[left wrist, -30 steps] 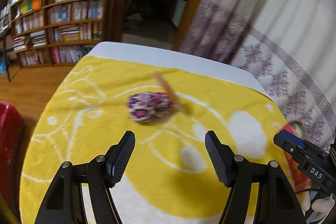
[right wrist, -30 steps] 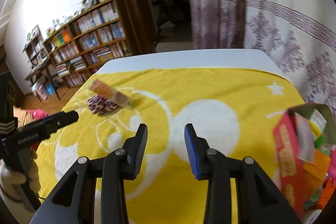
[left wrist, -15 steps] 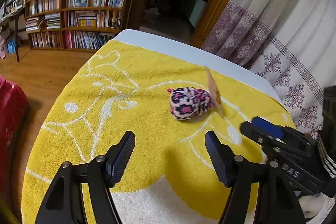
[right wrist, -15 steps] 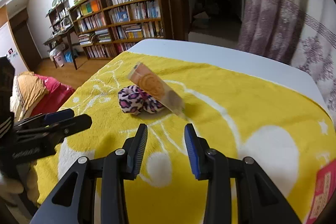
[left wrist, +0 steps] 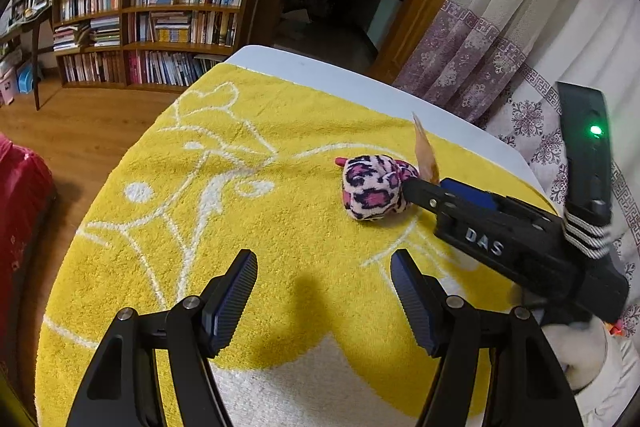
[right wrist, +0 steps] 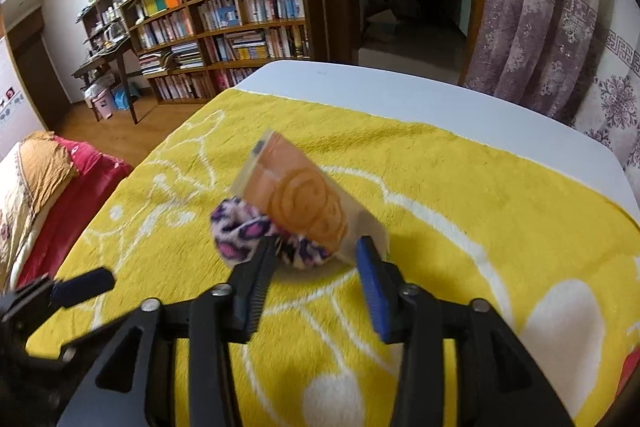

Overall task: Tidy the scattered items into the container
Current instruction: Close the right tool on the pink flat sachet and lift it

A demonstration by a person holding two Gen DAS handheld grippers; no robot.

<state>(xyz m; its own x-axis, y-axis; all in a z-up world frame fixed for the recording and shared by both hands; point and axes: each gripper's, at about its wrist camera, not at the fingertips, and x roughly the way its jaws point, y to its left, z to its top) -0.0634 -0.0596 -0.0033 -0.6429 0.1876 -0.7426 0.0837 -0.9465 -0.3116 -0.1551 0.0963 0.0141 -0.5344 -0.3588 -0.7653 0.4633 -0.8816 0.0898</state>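
Note:
A pink leopard-print scrunchie (left wrist: 374, 189) lies on the yellow towel (left wrist: 240, 219). An orange snack packet (right wrist: 298, 197) leans upright against the scrunchie (right wrist: 244, 231); in the left wrist view only the packet's thin edge (left wrist: 425, 155) shows. My right gripper (right wrist: 316, 263) is open, its fingertips right at the packet and scrunchie, one on each side. It shows from the side in the left wrist view (left wrist: 424, 189). My left gripper (left wrist: 324, 291) is open and empty, short of the scrunchie. The container is out of view.
The towel covers a white table (right wrist: 400, 95) whose far edge is bare. Bookshelves (left wrist: 160, 11) stand beyond on the left, patterned curtains (right wrist: 560, 27) at the right. A red cushion (right wrist: 68, 203) lies left of the table.
My right gripper has moved forward and left, right up to the packet and scrunchie. My left gripper has swung slightly; the scrunchie now sits further right in its view.

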